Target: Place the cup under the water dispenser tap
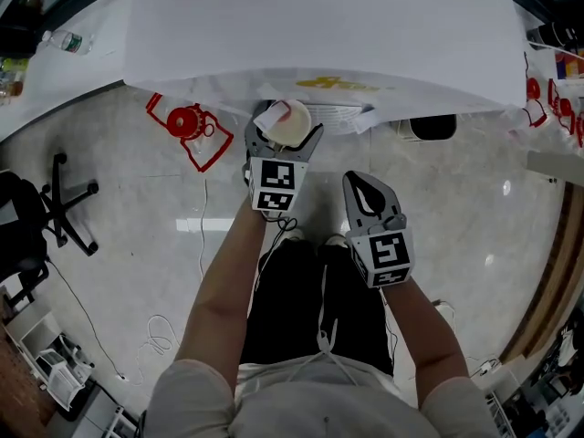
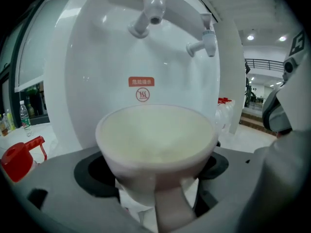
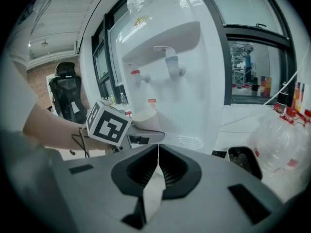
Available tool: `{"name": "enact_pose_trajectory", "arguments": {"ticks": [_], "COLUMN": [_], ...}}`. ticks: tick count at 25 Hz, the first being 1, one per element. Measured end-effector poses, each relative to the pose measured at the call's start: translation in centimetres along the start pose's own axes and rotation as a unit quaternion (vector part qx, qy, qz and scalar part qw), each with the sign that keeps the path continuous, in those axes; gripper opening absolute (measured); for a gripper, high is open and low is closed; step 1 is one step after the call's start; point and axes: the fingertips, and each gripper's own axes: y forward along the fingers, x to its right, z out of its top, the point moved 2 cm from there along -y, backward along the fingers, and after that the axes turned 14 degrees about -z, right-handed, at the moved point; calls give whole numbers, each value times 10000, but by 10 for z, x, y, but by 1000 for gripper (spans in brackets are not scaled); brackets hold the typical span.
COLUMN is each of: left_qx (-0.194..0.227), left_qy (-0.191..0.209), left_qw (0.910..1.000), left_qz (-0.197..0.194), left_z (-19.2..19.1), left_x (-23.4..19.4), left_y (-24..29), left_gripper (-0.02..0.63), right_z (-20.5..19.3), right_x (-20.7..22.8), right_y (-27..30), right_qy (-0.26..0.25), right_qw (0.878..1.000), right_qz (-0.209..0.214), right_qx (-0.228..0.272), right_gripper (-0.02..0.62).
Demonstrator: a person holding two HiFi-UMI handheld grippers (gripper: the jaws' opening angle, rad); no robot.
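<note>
A white cup (image 2: 156, 140) with a handle toward me sits between the jaws of my left gripper (image 2: 158, 178), which is shut on it. The cup (image 1: 289, 122) is held at the front of the white water dispenser (image 1: 319, 26), below and short of the red-topped tap (image 2: 149, 6); a blue-topped tap (image 2: 204, 39) is to its right. From the right gripper view the cup (image 3: 144, 116) hangs under the red tap (image 3: 137, 75). My right gripper (image 1: 370, 196) stays back from the dispenser, shut and empty (image 3: 158, 161).
The dispenser's drip grille (image 3: 181, 141) lies below the taps. A red container (image 1: 189, 123) stands on the floor at the left. A black bin (image 3: 243, 158) and a clear water bottle (image 3: 277, 140) stand right of the dispenser. An office chair (image 1: 36, 208) is far left.
</note>
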Motion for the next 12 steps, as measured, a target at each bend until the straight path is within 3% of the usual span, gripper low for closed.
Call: {"name": "enact_pose_trajectory", "arguments": {"ticks": [6,12], "left_qx": [510,707], "left_qy": [72,-265], "left_qw": [9986,9970], "left_qz": [130,156], "left_z": [21,32], "left_x": [6,10], "left_y": [-11,-30], "left_gripper": [463,489], "right_z": [4,11], "right_x": [-5,-5], "right_y": [-2,-14], "right_qy": [-13,90], "right_qw": [10000,10000], "right_qz": [-22,-9], "right_qx": [86,13], "right_gripper": [29,29]}}
